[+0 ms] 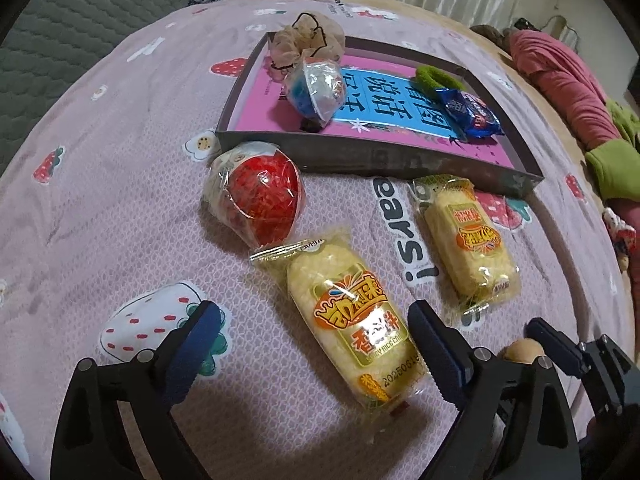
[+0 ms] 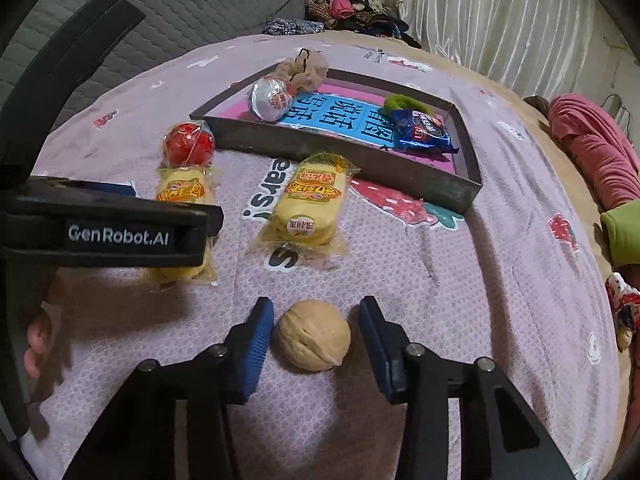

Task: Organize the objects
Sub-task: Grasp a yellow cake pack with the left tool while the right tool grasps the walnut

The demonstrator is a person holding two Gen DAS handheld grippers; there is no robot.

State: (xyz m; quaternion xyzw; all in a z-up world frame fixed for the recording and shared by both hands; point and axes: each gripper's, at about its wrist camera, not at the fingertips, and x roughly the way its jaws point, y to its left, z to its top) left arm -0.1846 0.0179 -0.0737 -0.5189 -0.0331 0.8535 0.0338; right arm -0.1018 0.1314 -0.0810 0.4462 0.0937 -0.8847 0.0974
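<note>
My left gripper [image 1: 314, 314] stands open over a yellow snack packet [image 1: 352, 320] lying on the pink bedspread; its right pad [image 1: 436, 344] is beside the packet's edge and the left pad is well clear. My right gripper [image 2: 316, 308] points down at a walnut [image 2: 314, 336] that lies between its blue pads, with a small gap on the right side. A second yellow packet [image 2: 312, 208] and a red wrapped ball [image 1: 260, 196] lie in front of a shallow dark box [image 1: 360, 156].
The box holds a blue-and-white wrapped ball [image 1: 316, 92], a blue cookie packet [image 1: 468, 112], a green hair tie [image 1: 436, 78] and a beige scrunchie [image 1: 308, 40]. Pink and green clothes [image 1: 560, 80] lie at the right edge. A hand [image 2: 36, 344] shows at the left.
</note>
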